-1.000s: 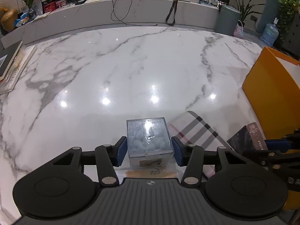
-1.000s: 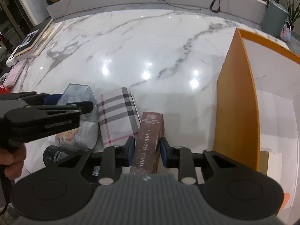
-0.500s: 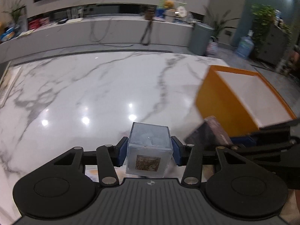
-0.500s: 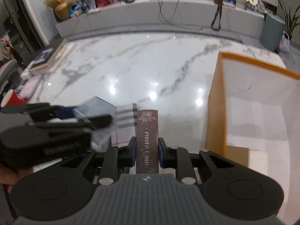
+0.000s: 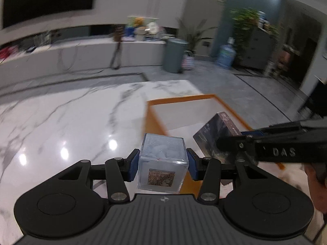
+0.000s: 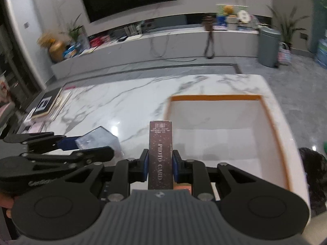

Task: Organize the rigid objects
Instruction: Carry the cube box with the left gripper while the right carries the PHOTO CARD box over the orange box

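"PHOTO CARD" runs down the spine of the brown box (image 6: 160,157); "DAS" is embossed on the right gripper (image 5: 237,143) body.

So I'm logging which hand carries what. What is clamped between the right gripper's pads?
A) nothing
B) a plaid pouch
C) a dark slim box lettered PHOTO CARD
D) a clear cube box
C: in the right wrist view the right gripper has its blue pads pressed on both sides of the dark slim PHOTO CARD box, held clear of the marble table; the clear cube box sits in the left gripper.
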{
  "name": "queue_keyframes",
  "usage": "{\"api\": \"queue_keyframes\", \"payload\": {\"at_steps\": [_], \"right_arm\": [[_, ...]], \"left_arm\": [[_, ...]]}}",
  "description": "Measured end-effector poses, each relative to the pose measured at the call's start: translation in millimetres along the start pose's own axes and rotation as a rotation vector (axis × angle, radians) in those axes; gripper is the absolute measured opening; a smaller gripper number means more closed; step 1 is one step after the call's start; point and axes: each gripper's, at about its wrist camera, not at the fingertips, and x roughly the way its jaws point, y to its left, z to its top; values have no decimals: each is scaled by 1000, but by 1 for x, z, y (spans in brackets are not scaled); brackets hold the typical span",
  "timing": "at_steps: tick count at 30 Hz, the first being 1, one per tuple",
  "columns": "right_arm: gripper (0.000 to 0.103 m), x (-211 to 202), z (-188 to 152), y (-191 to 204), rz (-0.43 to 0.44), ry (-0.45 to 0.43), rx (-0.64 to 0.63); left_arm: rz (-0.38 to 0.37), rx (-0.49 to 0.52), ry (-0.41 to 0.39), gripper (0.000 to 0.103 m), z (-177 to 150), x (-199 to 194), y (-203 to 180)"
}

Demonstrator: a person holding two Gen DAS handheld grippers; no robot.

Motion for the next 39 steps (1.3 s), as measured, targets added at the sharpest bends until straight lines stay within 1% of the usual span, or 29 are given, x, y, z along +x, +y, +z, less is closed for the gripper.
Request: {"api": "queue_keyframes", "payload": {"at_steps": [3, 6, 10, 12, 15, 20, 23, 26, 28, 31, 33, 36, 39], "right_arm": [[21, -11, -2, -28, -33, -16, 43], [21, -12, -3, -54, -60, -11, 75], [21, 2, -7, -80, -58, 30, 119], [21, 11, -11, -89, -64, 53, 119], [21, 25, -14, -100, -60, 89, 118], [21, 46, -9, -111, -63, 113, 116], [21, 58, -4, -114, -53, 109, 117], [21, 74, 0, -117, -37, 111, 125], [21, 85, 4, -119, -29, 114, 144], [21, 101, 8, -126, -3, 113, 212], [21, 110, 11, -131, 12, 105, 272], [21, 122, 15, -132, 18, 79, 318], [21, 133, 16, -133, 38, 72, 356]], "left_arm": [[-30, 68, 2, 54, 9, 10, -23], [-31, 142, 25, 54, 17, 27, -39], [-33, 182, 102, 54, 32, 65, -49], [-20, 234, 147, 55, 37, 86, -56], [1, 302, 196, 54, 37, 109, -69], [26, 399, 260, 55, 34, 144, -71], [51, 412, 311, 55, 31, 164, -70], [63, 428, 345, 55, 32, 181, -68], [87, 436, 368, 55, 33, 191, -69], [119, 418, 414, 55, 34, 200, -70], [127, 429, 435, 55, 33, 206, -72], [156, 460, 459, 55, 28, 212, -75], [158, 485, 467, 55, 26, 215, -78]]}}
